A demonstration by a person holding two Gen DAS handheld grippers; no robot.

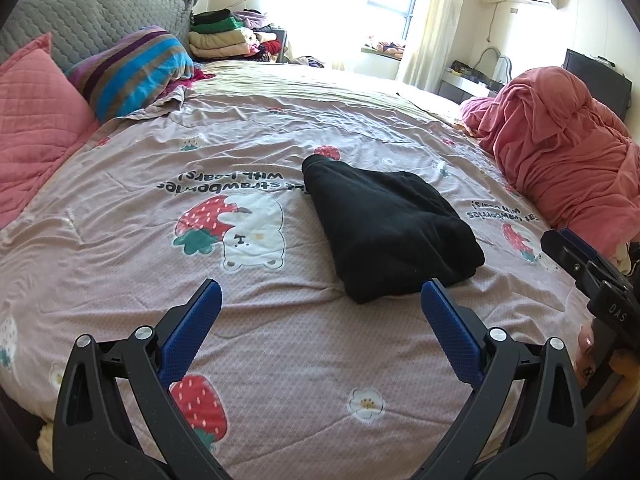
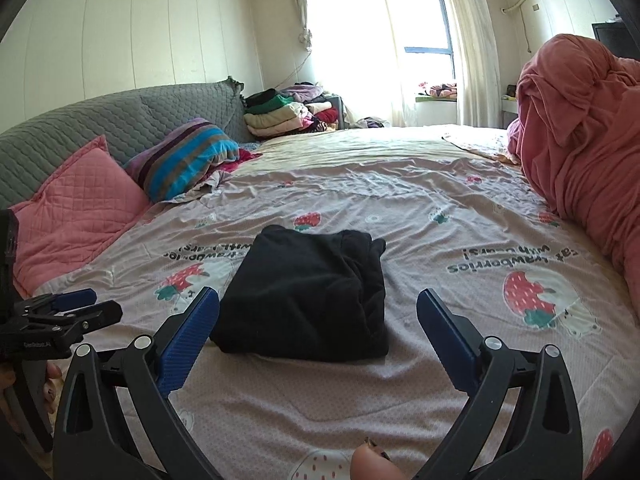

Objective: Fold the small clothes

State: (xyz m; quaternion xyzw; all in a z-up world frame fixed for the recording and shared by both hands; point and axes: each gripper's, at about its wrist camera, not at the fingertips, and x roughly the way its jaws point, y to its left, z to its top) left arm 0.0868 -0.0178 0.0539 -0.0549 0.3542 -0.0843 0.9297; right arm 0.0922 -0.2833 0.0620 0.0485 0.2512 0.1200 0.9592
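Your left gripper [image 1: 322, 304] and your right gripper [image 2: 318, 312] both hang spread wide above the strawberry-print bedspread [image 1: 280, 360], and neither has hold of anything. The black garment [image 2: 308, 292] lies on the bedspread as a compact, thick bundle that looks folded already, just ahead of the right gripper's fingertips and off to the right of the left one.

If you mean to lift or fold it again, the risk is in the bite. Pinch only the top layer and the bundle will likely peel open as you raise it. Go too deep and you may catch the bedspread along with the cloth, dragging wrinkles under the fold. The fabric looks soft and bulky, so the near edge could slump if you grip one corner alone.

Mind the red heap of bedding [image 1: 568, 152] to the right: swing the garment that way and it may snag on it.
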